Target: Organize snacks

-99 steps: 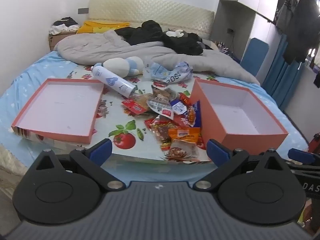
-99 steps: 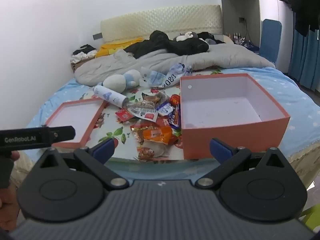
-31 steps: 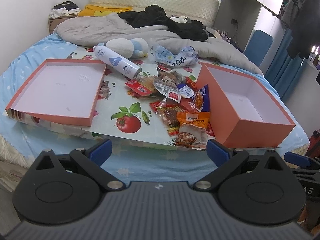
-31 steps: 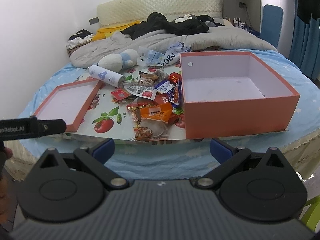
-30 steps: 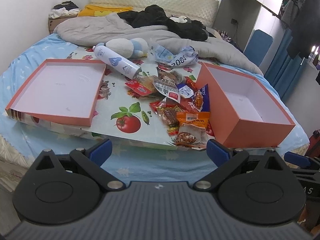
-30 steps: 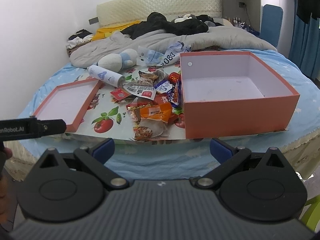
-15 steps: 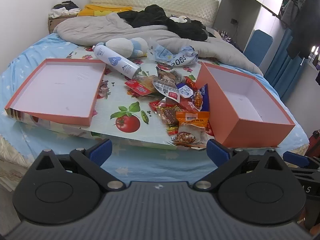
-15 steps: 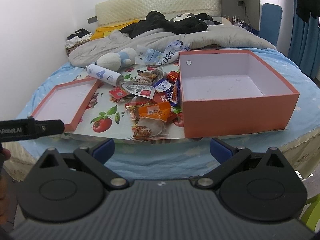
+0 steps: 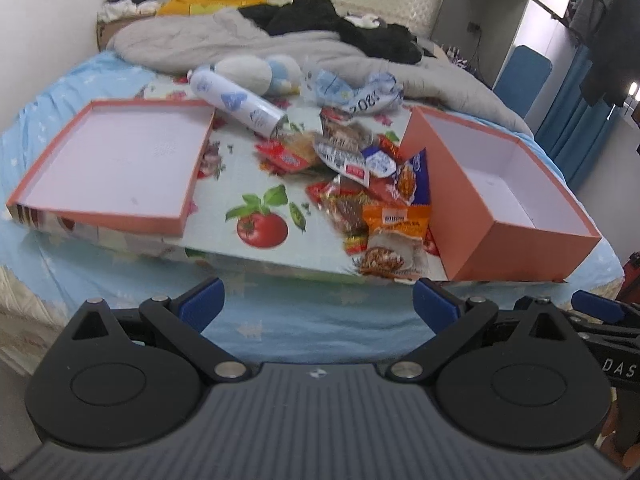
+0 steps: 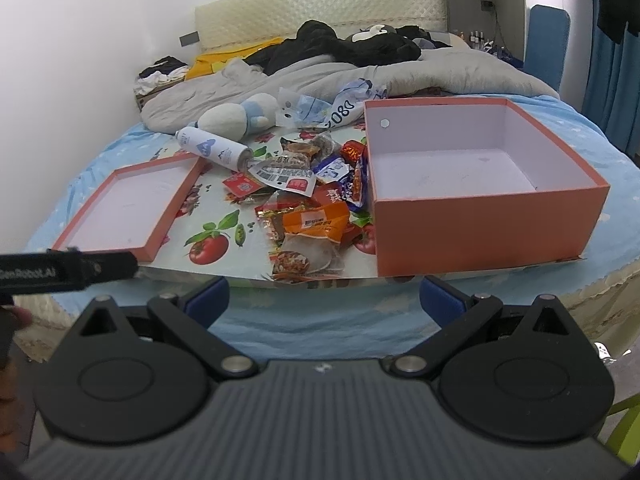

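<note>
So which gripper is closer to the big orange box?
Right, probably. The right gripper faces the deep orange box almost head-on, just short of its front wall. The left gripper sits off to the box's left, facing the snack pile.

Salmon-orange box (image 10: 484, 232) and lid (image 9: 108, 160) — white inside; tomato-print cloth (image 9: 260, 232); pale blue sheet (image 10: 320, 320); snack packets (image 10: 312, 216) mostly red-orange, perhaps.
</note>
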Demonstrator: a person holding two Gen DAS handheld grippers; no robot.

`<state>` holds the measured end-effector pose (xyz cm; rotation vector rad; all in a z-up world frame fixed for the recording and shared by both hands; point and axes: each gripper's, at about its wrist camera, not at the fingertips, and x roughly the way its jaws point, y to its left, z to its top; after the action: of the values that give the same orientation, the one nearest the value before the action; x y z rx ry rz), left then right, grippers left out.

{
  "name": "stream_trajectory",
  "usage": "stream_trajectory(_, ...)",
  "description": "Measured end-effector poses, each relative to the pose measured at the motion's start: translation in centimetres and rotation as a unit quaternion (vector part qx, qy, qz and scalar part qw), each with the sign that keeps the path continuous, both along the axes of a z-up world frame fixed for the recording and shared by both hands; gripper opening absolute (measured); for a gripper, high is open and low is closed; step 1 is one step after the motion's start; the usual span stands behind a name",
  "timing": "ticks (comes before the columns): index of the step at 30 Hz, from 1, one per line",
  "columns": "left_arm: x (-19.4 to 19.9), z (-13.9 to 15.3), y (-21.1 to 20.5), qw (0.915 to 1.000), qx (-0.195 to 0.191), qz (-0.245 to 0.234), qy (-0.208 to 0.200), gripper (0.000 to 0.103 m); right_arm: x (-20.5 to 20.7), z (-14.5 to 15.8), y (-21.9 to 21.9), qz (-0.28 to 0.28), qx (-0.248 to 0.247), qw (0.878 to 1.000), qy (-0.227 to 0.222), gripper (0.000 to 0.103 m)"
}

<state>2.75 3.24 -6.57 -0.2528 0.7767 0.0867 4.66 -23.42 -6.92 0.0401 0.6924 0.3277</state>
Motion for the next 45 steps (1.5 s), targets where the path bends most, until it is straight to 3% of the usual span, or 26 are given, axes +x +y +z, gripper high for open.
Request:
stream_trajectory(11,3.6,-2.2,1.1,0.9997,-0.022,-0.01,0.004,0.102,2.0,-2.1,1.0,0.023,0.014,1.0,0.013,0.103)
stream_trajectory(15,5.5,-2.6,1.7,0.9988,-0.048,-0.001,0.001,0.102,2.4,-2.1,1.9,0.036,0.028,0.999,-0.022,0.103)
stream_trajectory(19,7.7,-3.1,2.0,0.9976,-0.069,-0.007,-0.002,0.102,3.7,-2.7,2.6,0.043,0.031,0.998,-0.028,0.103)
stream_trajectory(24,10.3,-3.6,2.0,0.9958,-0.088,-0.02,-0.01,0.1,6.2,-4.1,3.5,0.045,0.037,0.998,-0.03,0.095)
stream_trajectory(28,12.6,-4.0,1.9,0.9943,-0.102,-0.032,-0.008,0.099,7.8,-5.7,4.9,0.039,0.018,0.999,-0.025,0.08)
stream_trajectory(37,18.0,-6.2,1.2,0.9936,-0.101,-0.047,0.019,0.089,11.1,-9.4,7.2,0.012,-0.01,1.0,-0.015,0.081)
stream_trajectory(42,20.9,-7.8,1.2,0.9948,-0.086,-0.038,0.04,0.081,12.2,-10.9,8.8,0.02,-0.062,0.998,-0.021,0.081)
stream_trajectory(45,22.4,-8.6,1.0,0.9939,-0.092,-0.034,0.051,0.081,13.1,-12.1,8.7,0.021,-0.045,0.999,0.003,0.081)
